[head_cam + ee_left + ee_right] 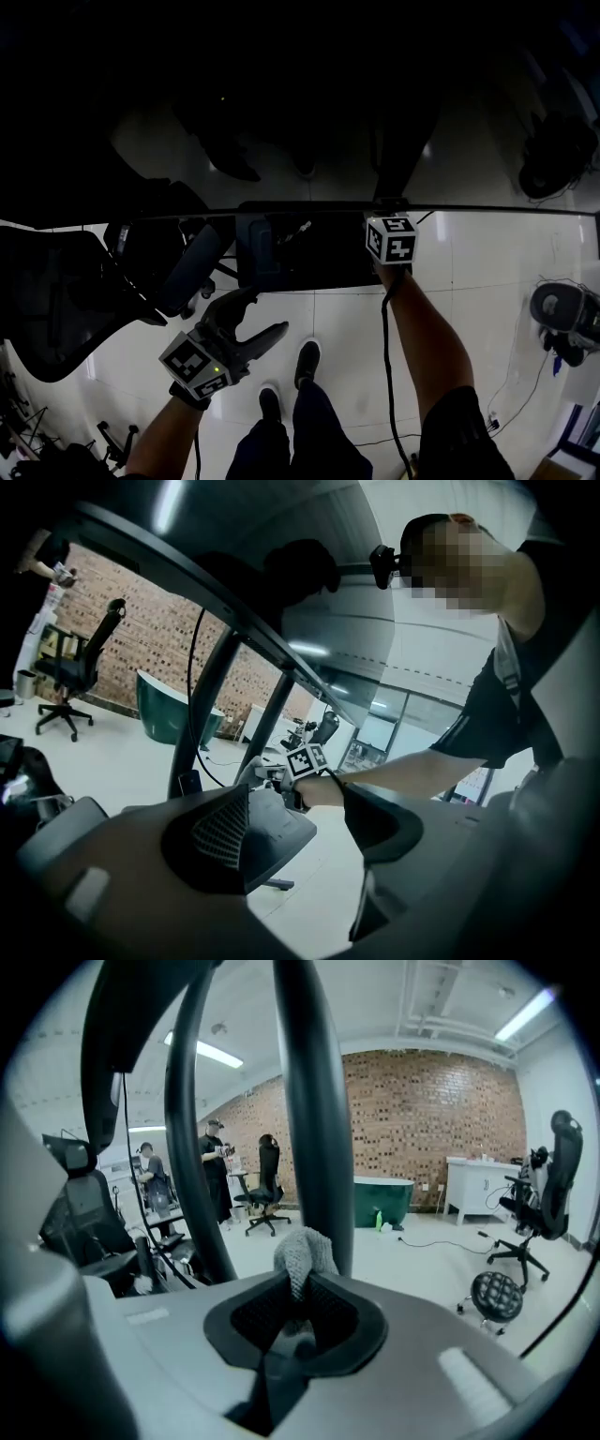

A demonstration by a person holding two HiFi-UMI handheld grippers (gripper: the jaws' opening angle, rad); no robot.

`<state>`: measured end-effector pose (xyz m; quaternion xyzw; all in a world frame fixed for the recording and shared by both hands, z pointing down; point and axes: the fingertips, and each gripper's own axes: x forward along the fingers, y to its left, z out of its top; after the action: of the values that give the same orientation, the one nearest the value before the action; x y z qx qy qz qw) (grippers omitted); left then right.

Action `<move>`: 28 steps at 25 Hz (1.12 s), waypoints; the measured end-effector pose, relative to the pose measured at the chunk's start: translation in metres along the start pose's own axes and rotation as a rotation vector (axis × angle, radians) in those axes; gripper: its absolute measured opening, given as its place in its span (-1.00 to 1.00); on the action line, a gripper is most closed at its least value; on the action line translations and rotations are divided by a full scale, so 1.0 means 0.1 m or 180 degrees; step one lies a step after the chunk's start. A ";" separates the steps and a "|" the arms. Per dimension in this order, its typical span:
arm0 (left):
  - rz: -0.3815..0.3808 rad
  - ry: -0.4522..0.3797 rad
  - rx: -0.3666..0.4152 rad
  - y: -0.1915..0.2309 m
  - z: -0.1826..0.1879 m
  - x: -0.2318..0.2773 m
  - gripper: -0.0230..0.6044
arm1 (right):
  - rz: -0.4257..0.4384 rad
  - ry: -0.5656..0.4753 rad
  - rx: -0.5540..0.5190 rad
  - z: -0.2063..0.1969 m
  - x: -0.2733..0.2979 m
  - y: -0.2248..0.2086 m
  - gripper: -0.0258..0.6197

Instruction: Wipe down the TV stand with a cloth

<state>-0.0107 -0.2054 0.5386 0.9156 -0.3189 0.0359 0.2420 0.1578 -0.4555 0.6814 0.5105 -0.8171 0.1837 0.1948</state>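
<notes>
The head view is dark. The TV stand's black shelf (pixel 300 248) and upright (pixel 394 159) lie below me. My right gripper (pixel 391 240) reaches to the upright. In the right gripper view my right gripper (pixel 300 1288) is shut on a grey knitted cloth (pixel 302 1251), which pokes up beside the stand's dark pole (pixel 319 1101); whether it touches is unclear. My left gripper (pixel 262 314) hangs lower left, away from the stand, open with nothing in it (pixel 295 822). The left gripper view looks up at the slanted stand legs (pixel 211 696) and the right gripper's marker cube (pixel 307 758).
A black office chair (pixel 56 300) stands at the left, another chair (pixel 539 1204) and a round stool (pixel 497 1295) at the right. A green tub (pixel 382 1202) sits by the brick wall. Two people (pixel 214 1180) stand far back. My shoes (pixel 305 361) are on the white tiled floor.
</notes>
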 end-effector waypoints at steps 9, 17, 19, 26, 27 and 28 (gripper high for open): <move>0.0089 -0.0131 0.0112 -0.08 0.11 -0.46 0.11 | 0.0685 -0.0360 -0.0162 0.60 -0.76 1.68 -0.78; 0.0156 -0.0246 0.0120 -0.22 0.01 -1.11 0.11 | 0.0769 -0.0001 -0.0165 0.39 -0.46 2.88 -0.78; 0.0185 -0.0255 0.0050 -0.25 -0.08 -1.27 0.12 | 0.0661 0.0118 -0.0112 0.27 -0.27 3.02 -0.78; 0.0264 -0.0258 -0.0173 -0.25 -0.44 -1.64 0.11 | 0.0082 0.0549 -0.0038 -0.25 0.38 3.04 -0.78; 0.0272 -0.0256 -0.0202 -0.23 -0.49 -1.66 0.11 | -0.0008 0.0612 -0.0041 -0.32 0.46 3.00 -0.78; 0.0280 -0.0261 -0.0232 -0.22 -0.54 -1.67 0.11 | -0.0094 0.0678 -0.0035 -0.38 0.54 2.96 -0.78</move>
<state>-0.1253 -0.0710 0.5402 0.8920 -0.3696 -0.0027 0.2601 -0.1272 -0.3563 0.7114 0.4991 -0.7851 0.2295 0.2860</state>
